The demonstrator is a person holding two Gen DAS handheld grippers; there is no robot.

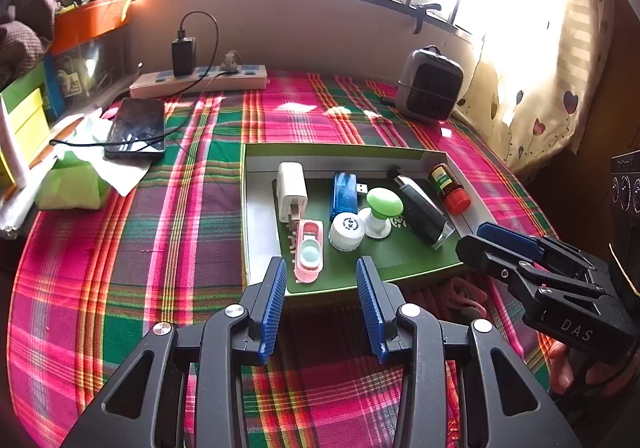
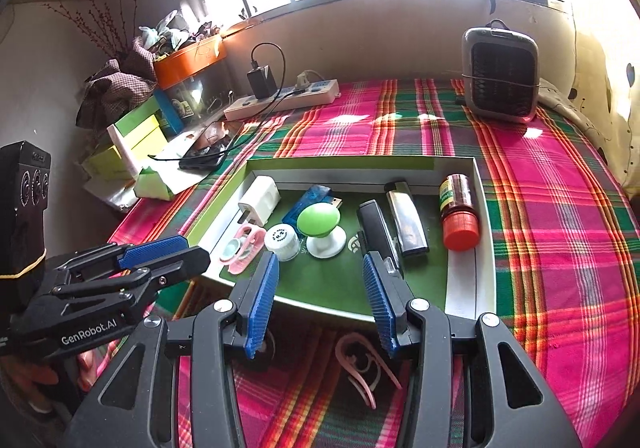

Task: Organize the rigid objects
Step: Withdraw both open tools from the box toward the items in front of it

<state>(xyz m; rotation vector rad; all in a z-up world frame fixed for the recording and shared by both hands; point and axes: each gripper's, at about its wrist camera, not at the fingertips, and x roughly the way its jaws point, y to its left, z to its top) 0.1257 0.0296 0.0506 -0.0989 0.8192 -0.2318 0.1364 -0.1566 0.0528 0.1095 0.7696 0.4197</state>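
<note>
Both grippers hover at the tray's point(image 2: 486, 208) near edge, fingers parted and empty. A pink clip point(image 2: 366, 366) lies outside the tray on the plaid cloth, directly below the right gripper point(image 2: 320, 302), which is nearer than the left gripper point(image 1: 320, 306). Its long axis runs roughly along the fingers.

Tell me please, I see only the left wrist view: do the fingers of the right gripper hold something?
Observer: No. The right gripper has its fingers apart, with nothing between them.
Operator: The dark thing beside the red-capped bottle, is it one object?
Observer: Two: a black bar and a silver lighter, side by side.
Operator: Does anything lie outside the tray?
Observer: Yes, a pink hook lies on the checked cloth, in front of the tray's near edge.
</note>
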